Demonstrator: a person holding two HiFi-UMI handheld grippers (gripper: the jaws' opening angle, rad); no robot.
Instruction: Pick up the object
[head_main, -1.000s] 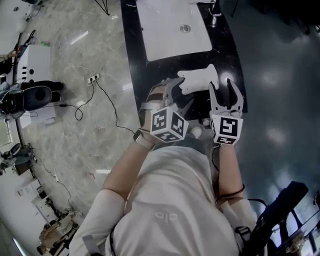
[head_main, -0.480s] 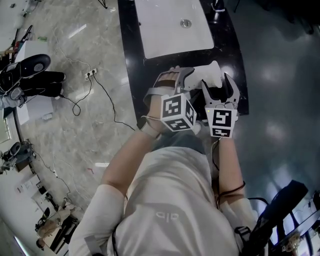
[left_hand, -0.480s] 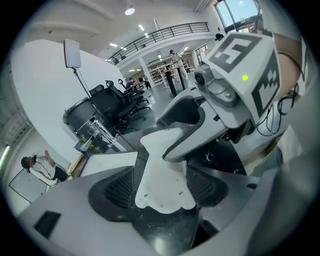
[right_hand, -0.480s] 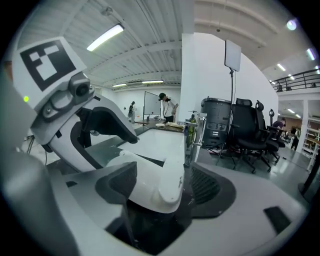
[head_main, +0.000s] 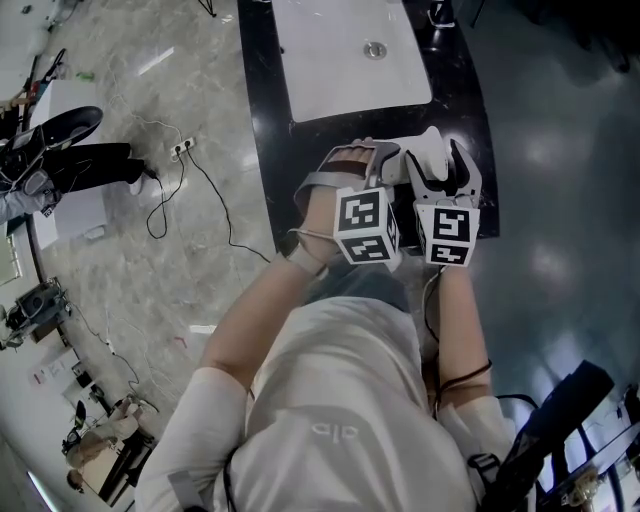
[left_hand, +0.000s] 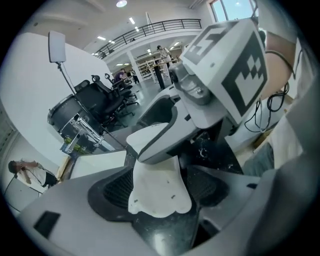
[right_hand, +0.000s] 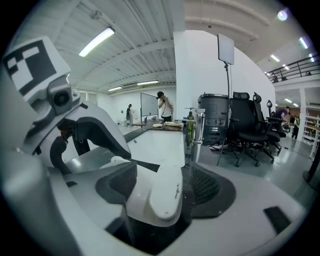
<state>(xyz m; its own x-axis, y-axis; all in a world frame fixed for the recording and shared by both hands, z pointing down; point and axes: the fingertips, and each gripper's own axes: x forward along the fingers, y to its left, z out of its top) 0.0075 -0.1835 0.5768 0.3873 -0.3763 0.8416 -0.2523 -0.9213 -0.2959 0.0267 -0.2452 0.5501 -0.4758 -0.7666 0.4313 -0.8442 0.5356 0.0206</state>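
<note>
Currently, left to right: left tool (head_main: 358, 165), jaws just been opening, spread astride white object (head_main: 428, 145) at near edge of black worktop (head_main: 265, 120), pads not pressing. Right tool (head_main: 440, 168), likewise just been opening, astride same object, ungripped. Status, judged: approach done; clamping and lifting outstanding.

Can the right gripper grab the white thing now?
Probably yes. The right gripper has just been opening its jaws, and they stand wide on either side of the white thing; nothing blocks them.
</note>
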